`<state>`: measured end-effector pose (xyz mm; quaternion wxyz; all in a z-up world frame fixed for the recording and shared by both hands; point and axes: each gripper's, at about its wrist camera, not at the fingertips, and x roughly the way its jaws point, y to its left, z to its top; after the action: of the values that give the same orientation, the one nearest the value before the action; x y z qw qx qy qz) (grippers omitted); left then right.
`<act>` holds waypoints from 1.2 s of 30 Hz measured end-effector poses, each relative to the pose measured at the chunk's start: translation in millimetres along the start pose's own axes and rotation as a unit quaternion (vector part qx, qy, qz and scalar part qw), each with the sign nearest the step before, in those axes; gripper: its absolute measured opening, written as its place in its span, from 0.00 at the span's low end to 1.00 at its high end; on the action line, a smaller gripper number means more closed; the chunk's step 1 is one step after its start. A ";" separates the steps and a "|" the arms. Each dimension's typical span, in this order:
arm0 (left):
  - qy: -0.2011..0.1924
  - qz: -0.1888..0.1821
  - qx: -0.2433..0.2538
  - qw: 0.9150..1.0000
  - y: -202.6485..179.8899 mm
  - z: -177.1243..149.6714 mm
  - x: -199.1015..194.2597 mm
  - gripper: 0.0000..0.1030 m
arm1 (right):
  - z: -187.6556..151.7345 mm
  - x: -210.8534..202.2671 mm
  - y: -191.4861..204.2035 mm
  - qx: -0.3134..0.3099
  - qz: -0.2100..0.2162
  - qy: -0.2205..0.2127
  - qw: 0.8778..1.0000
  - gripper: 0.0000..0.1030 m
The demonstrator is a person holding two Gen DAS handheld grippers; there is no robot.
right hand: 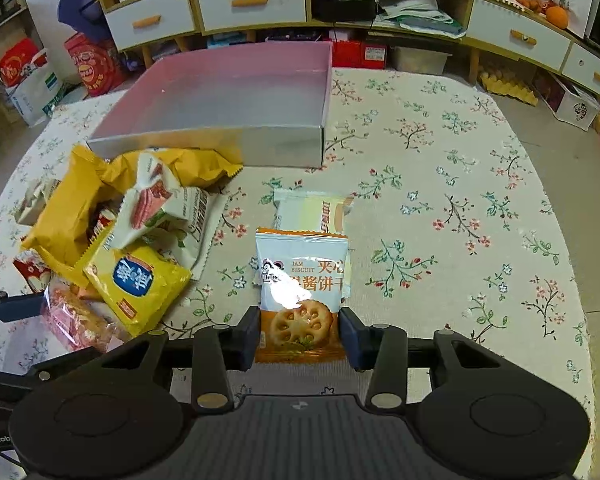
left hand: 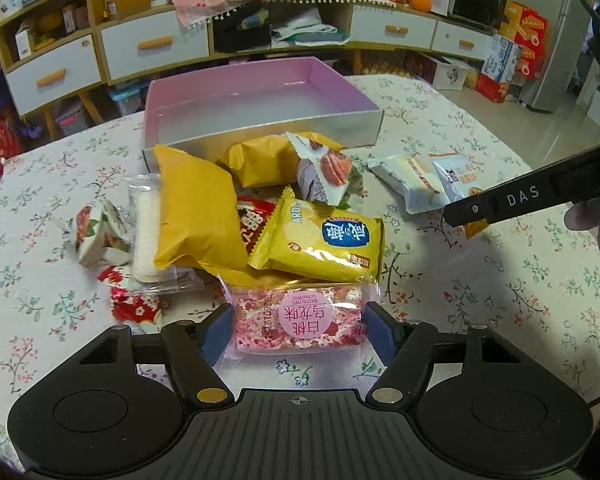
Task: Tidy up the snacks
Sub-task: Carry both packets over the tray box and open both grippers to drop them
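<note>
1. Gripping a pink packet (left hand: 300,320) reading "BAITAOWE LONGWEI", the left gripper (left hand: 300,330) is pinching it at both ends, long axis lying crosswise between the pads.
2. Clamping a "JAM BISCUIT" pack (right hand: 302,292) by its lower edges, the right gripper (right hand: 300,334) is holding it pointing away toward the box.
3. Lying beyond on the floral tablecloth (right hand: 440,200), a yellow "APO+" bag (left hand: 320,236) is resting in the snack pile.
4. Sitting farthest, the pink box (left hand: 260,96) is facing open upward.
</note>
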<state>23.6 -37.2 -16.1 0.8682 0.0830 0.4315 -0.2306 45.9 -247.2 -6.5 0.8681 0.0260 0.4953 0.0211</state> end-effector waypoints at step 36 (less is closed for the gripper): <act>-0.058 0.068 -0.084 0.992 78.0 151.1 73.5 0.67 | 107.7 33.9 -1.9 0.145 0.116 -0.121 0.975 0.13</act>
<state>206.1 -44.6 14.4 0.9095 0.0260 0.3912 -0.1381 155.8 -249.6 19.0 0.9004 0.2107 0.3778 0.0461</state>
